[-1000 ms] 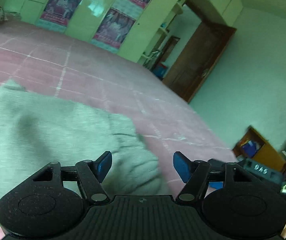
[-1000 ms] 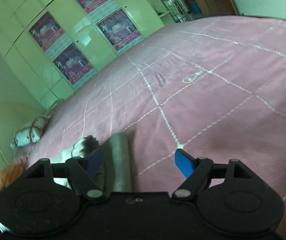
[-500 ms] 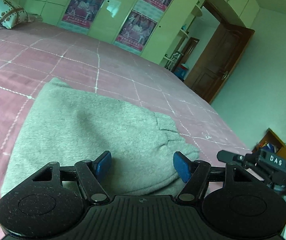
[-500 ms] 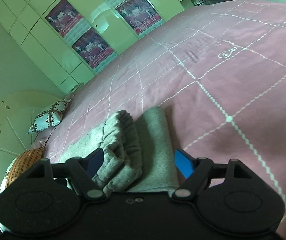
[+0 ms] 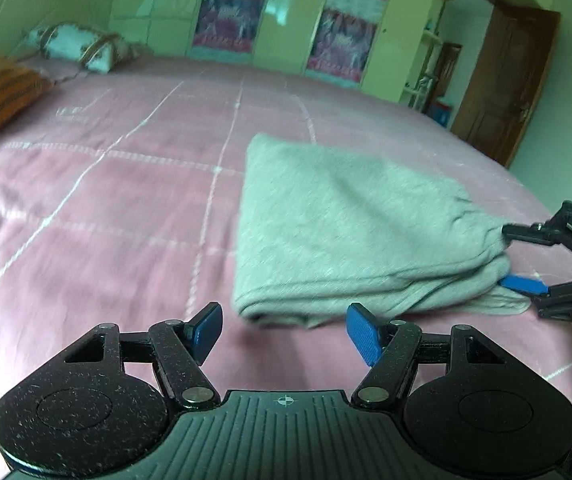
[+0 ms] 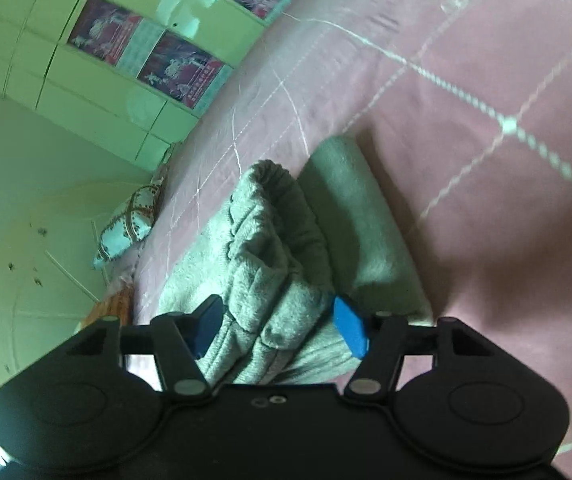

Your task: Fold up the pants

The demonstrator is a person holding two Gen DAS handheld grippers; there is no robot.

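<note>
A pink quilted bedspread [image 5: 106, 208] fills the foreground. At 12 o'clock stand pale green wardrobes [image 5: 158, 4] bearing posters [image 5: 230, 16]; pillows [image 5: 74, 46] at 10, brown door [image 5: 506, 88] at 2.

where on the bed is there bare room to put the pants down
Bare bedspread runs left of the pants, up to the pillows; another bare strip lies between the pants and the wardrobe. It is crowded on the right, where the right gripper straddles the bunched waistband. The left gripper is open, holding nothing.
</note>
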